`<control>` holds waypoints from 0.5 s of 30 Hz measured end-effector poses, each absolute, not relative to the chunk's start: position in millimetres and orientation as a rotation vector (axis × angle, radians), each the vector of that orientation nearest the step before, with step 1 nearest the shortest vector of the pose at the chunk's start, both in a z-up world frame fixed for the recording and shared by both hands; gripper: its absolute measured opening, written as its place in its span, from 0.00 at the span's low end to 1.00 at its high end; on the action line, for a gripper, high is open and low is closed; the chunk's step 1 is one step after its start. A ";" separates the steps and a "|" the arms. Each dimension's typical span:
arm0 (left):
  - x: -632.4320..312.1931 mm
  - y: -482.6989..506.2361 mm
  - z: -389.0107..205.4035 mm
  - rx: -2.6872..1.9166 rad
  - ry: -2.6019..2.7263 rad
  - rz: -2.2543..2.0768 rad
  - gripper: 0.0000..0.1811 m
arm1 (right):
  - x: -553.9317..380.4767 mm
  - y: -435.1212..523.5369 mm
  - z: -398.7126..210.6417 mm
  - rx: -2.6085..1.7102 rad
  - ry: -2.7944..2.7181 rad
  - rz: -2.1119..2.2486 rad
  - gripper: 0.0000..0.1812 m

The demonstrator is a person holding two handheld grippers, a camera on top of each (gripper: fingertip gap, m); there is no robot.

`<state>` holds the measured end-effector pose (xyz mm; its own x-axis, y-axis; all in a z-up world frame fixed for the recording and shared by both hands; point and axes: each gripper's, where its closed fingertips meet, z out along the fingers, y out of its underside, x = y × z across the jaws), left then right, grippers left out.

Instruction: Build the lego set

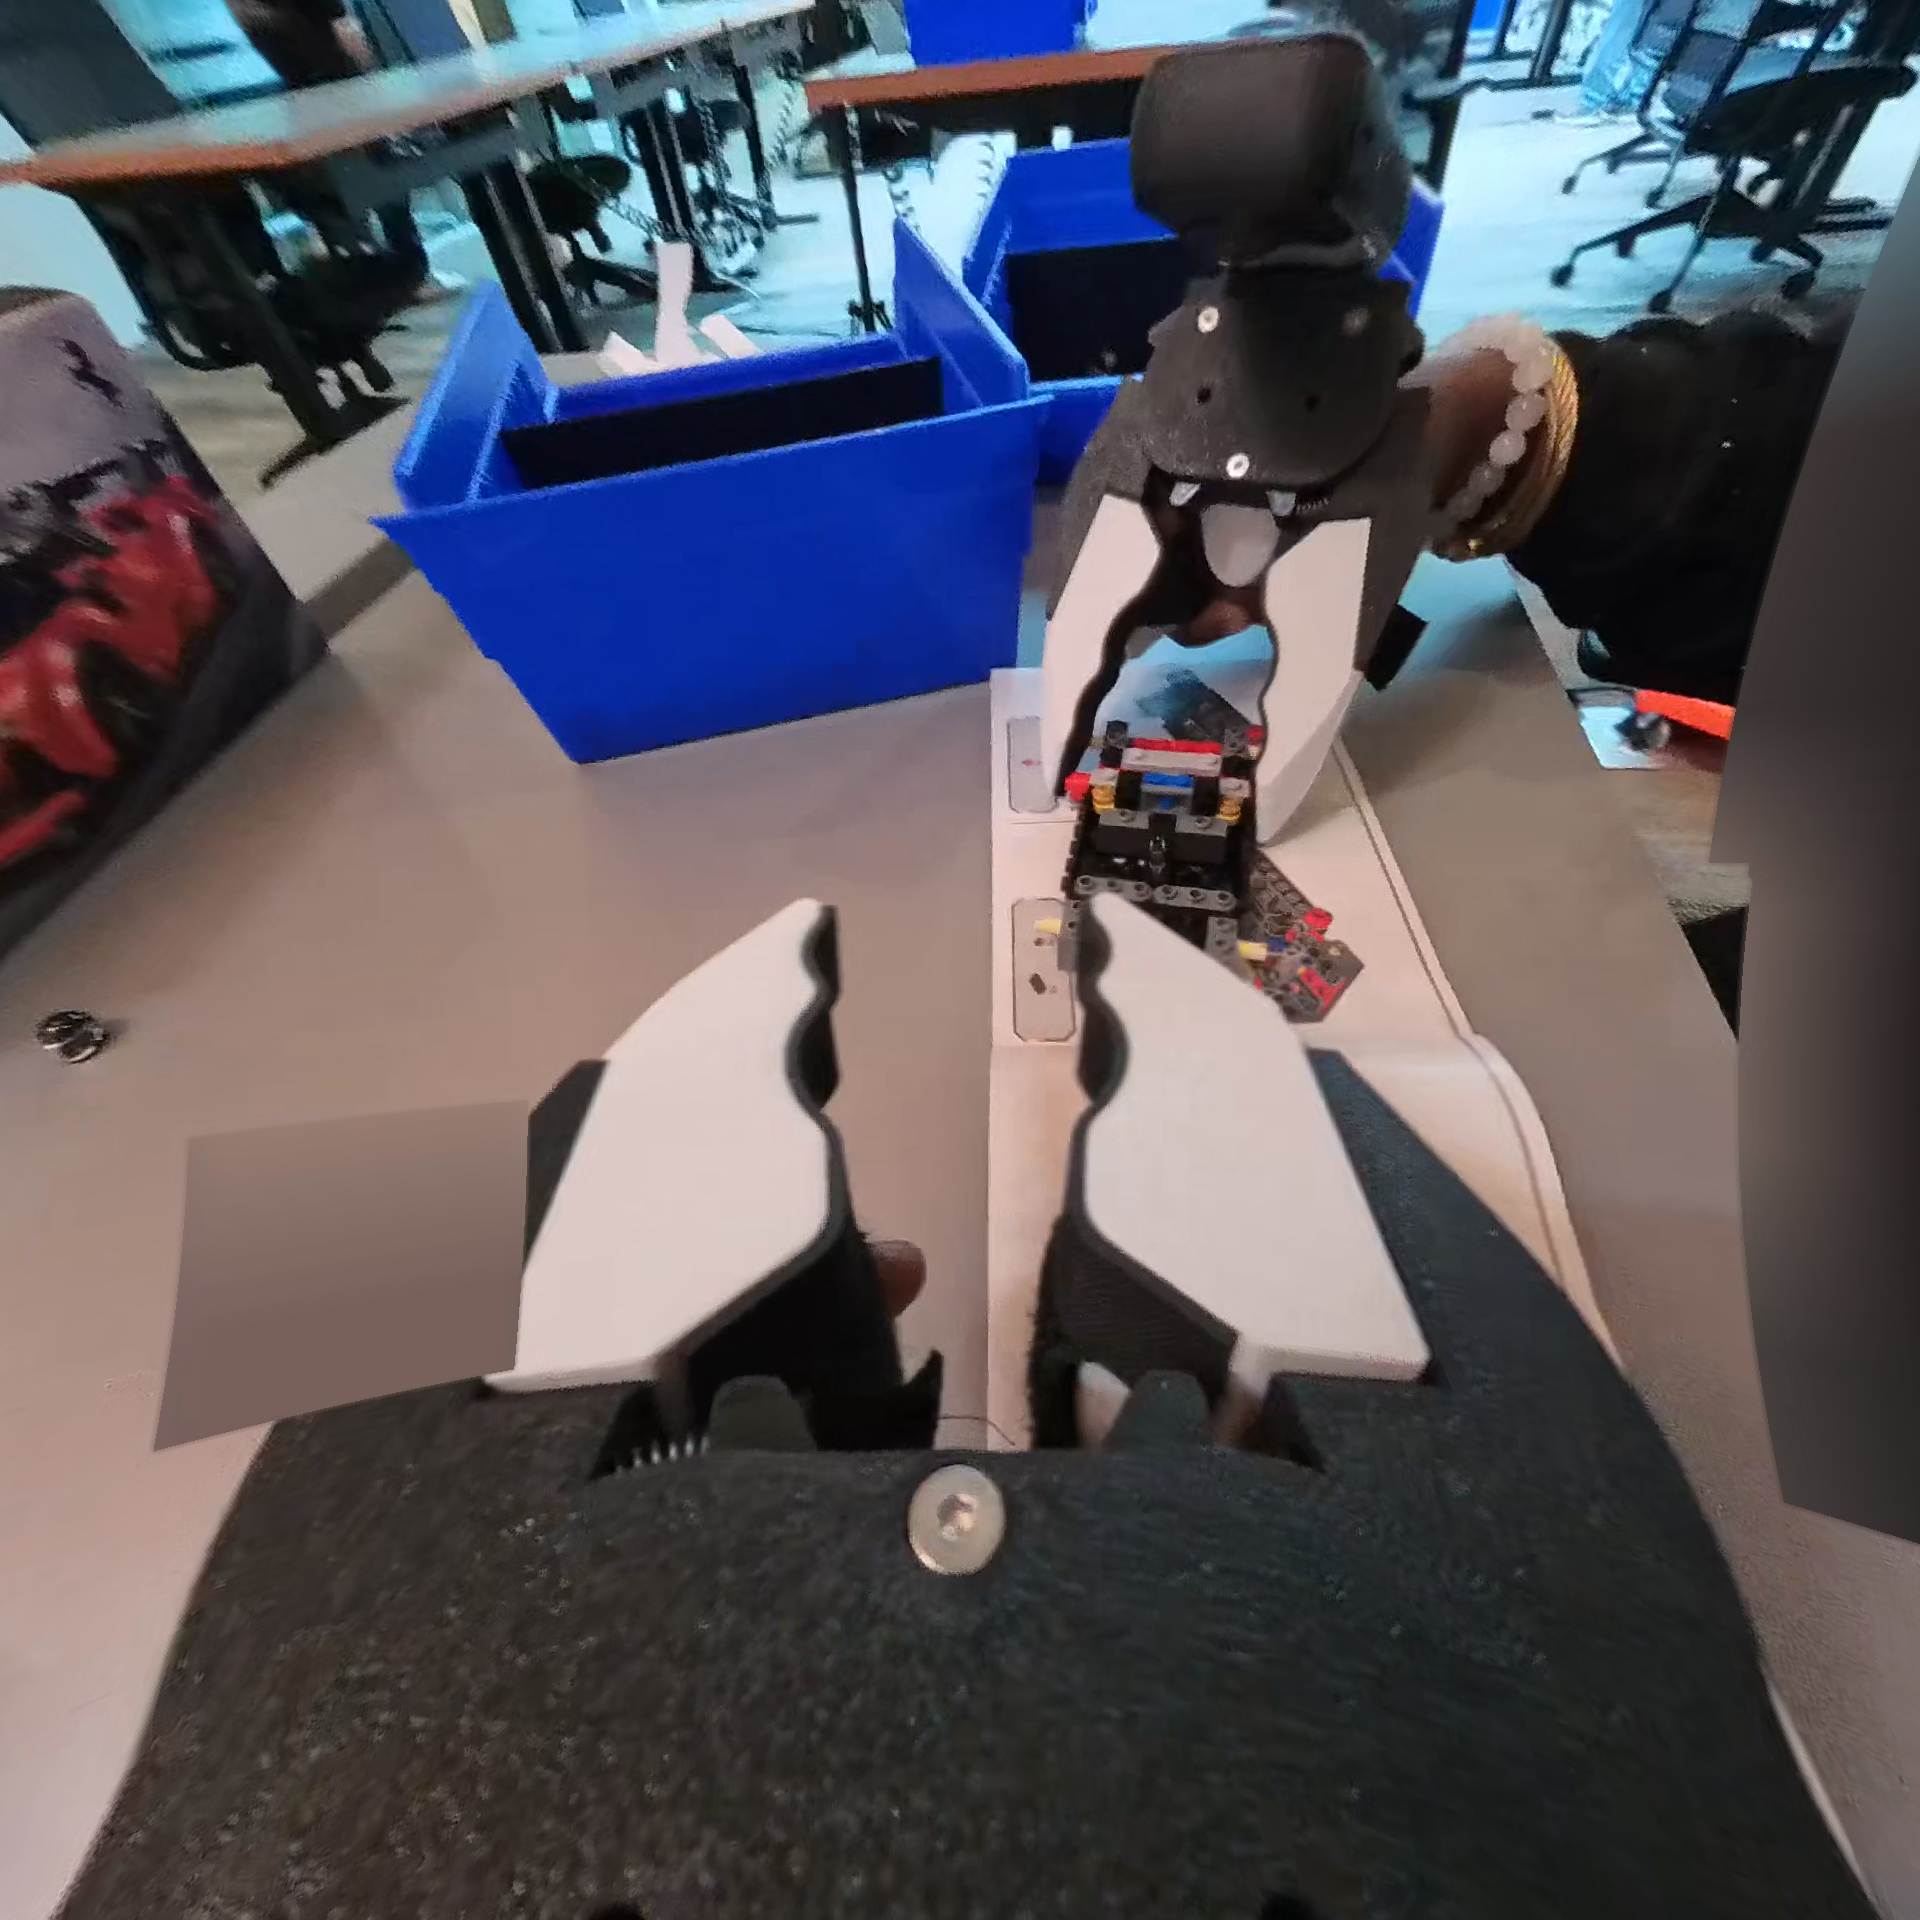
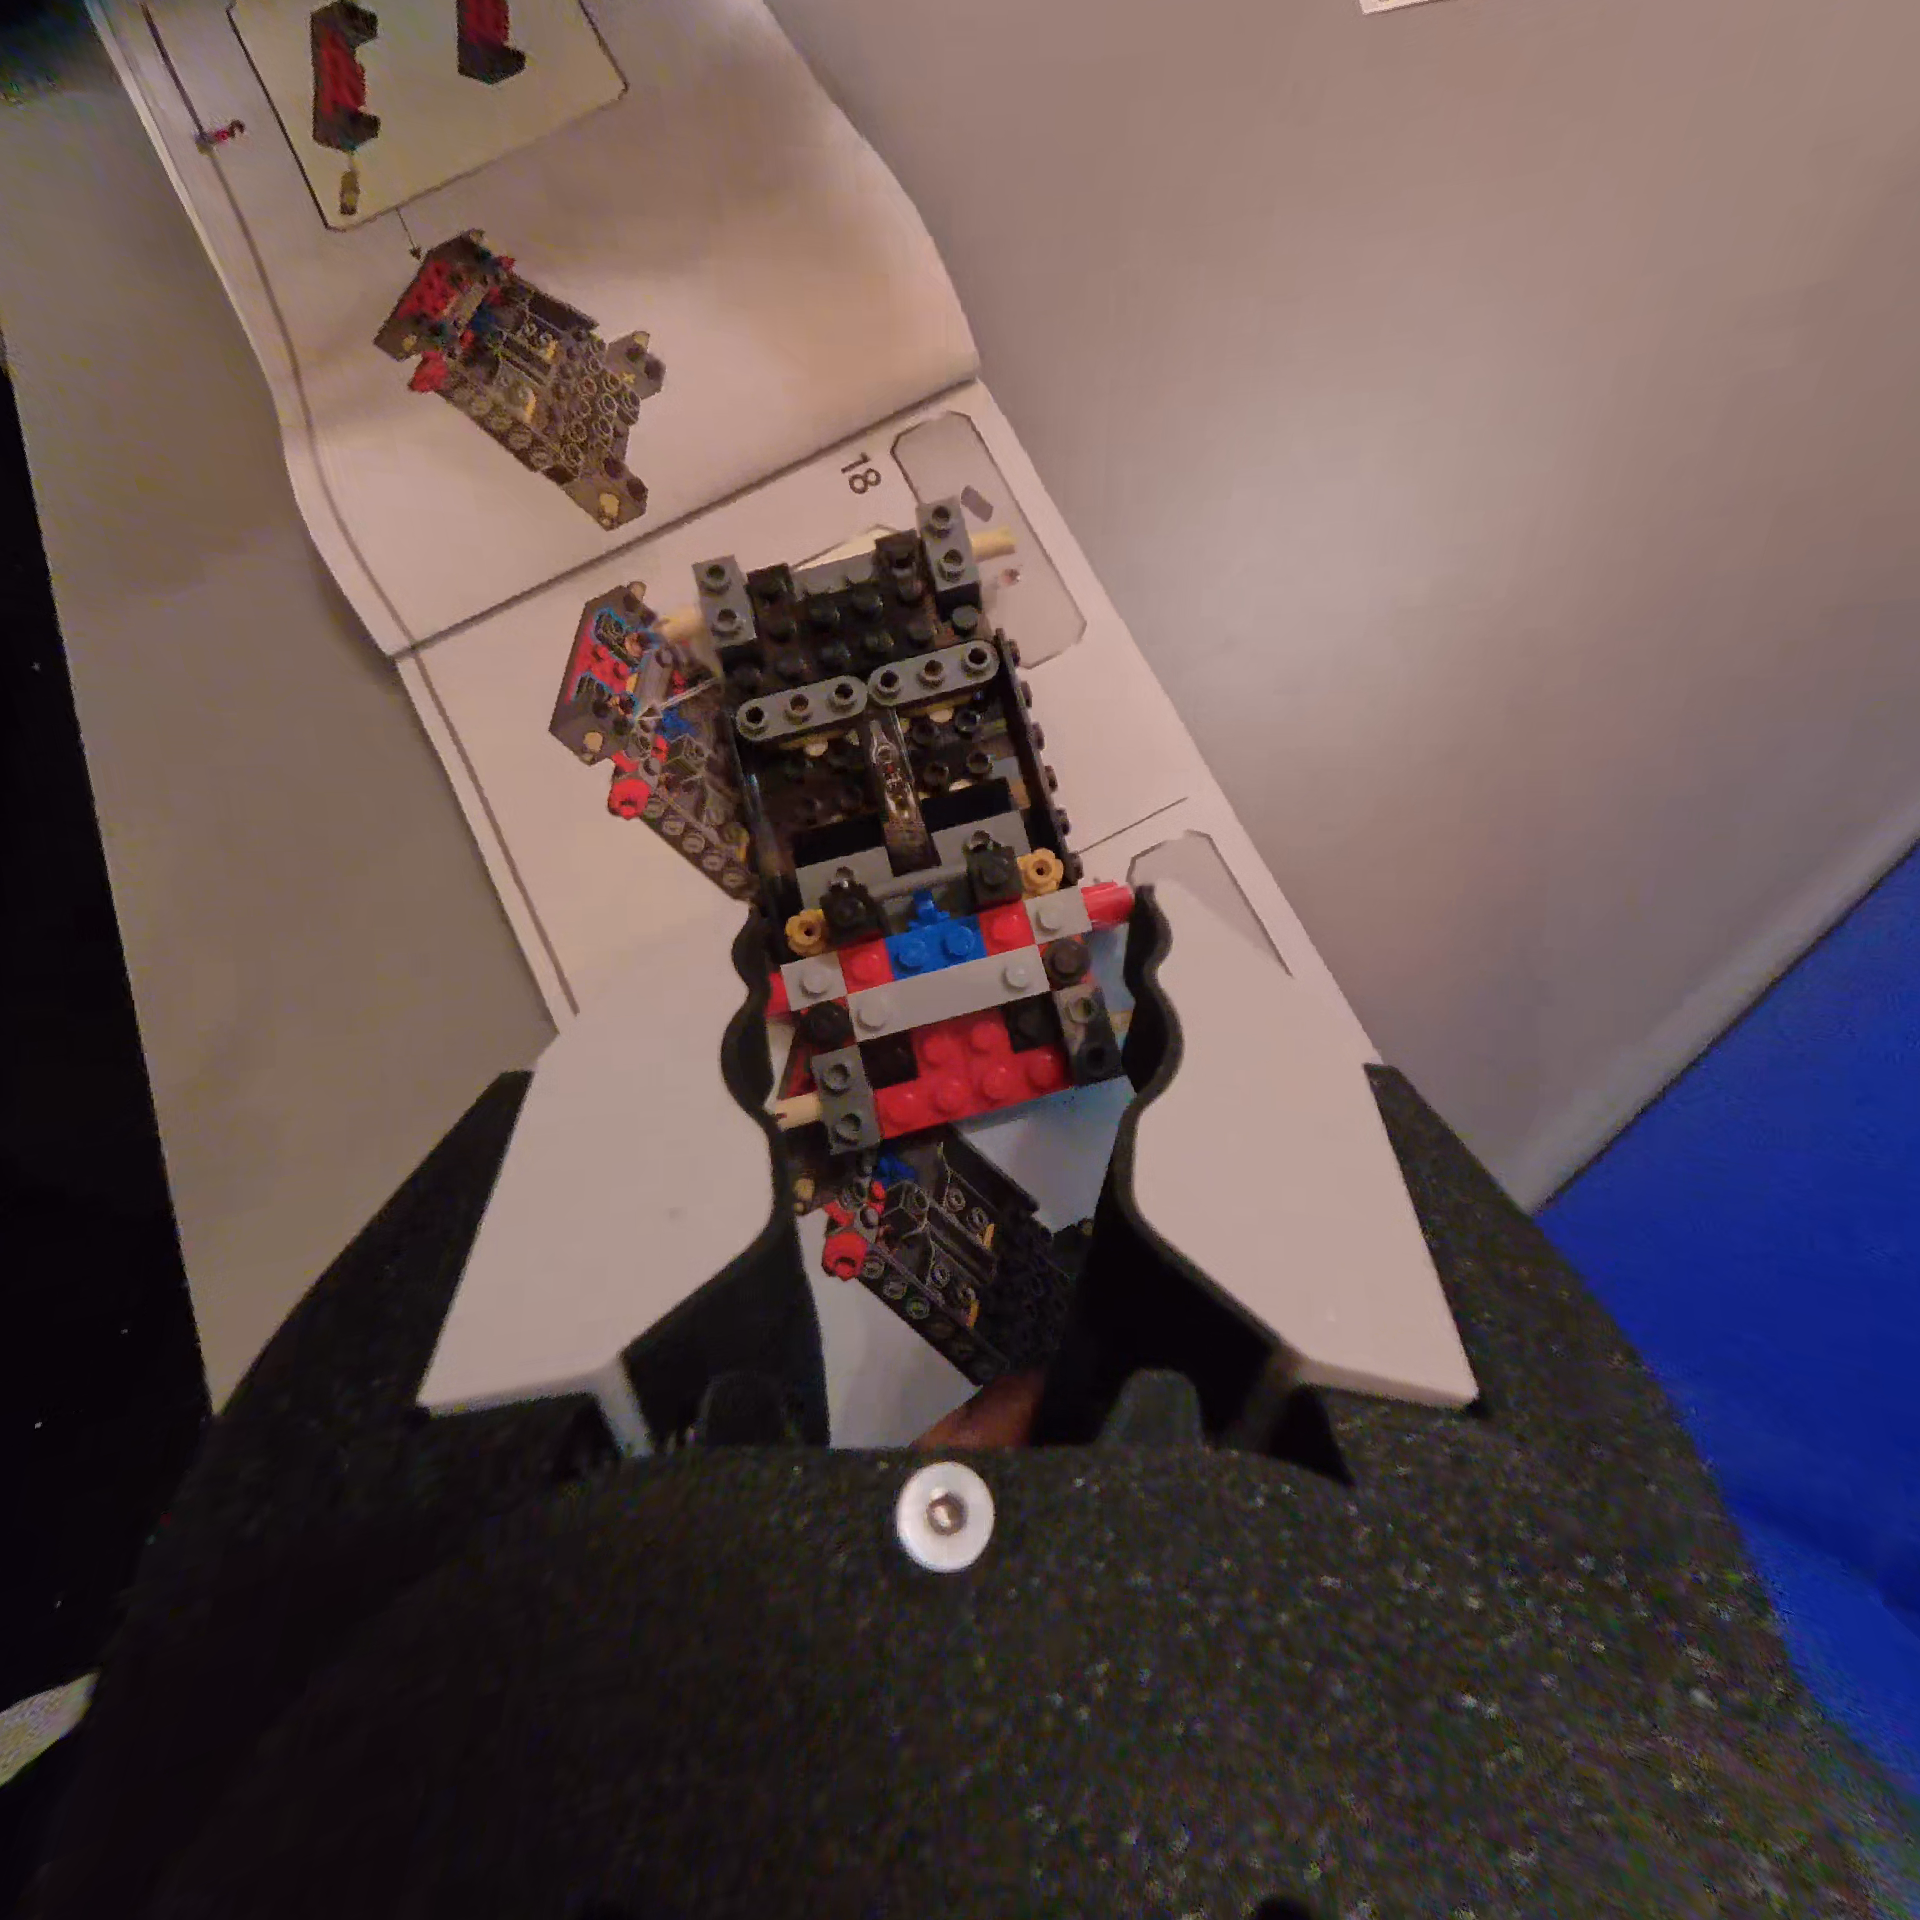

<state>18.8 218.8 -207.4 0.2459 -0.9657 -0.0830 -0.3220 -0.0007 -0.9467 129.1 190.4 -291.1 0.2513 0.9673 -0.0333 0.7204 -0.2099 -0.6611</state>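
Note:
The partly built lego model (image 2: 894,748) is black and dark grey with a red, blue and light grey end. It lies on the open instruction booklet (image 2: 727,436). My right gripper (image 2: 945,925) is shut on the model's red and grey end, one finger on each side. In the left wrist view the right gripper (image 1: 1164,769) comes down from the far side onto the model (image 1: 1158,831). My left gripper (image 1: 961,914) is open and empty, just short of the model's near end, over the booklet's (image 1: 1403,935) left edge.
Two blue bins (image 1: 727,582) stand behind the booklet; one shows at the right of the right wrist view (image 2: 1766,1195). The lego set box (image 1: 104,623) stands at the far left. A small dark piece (image 1: 68,1034) lies on the grey table. A person's braceleted wrist (image 1: 1507,447) holds the right gripper.

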 end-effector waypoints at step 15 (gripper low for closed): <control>-21.4 270.3 -182.2 -1.561 0.829 -0.660 0.27 | 139.0 192.4 -291.2 -2.063 -1.486 0.591 0.36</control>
<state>-21.4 270.3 -182.2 0.5864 -0.8091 -0.0383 -0.1439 -0.0576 -0.9879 139.0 192.4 -291.2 0.3010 0.9526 -0.0448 0.7228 -0.2585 -0.6408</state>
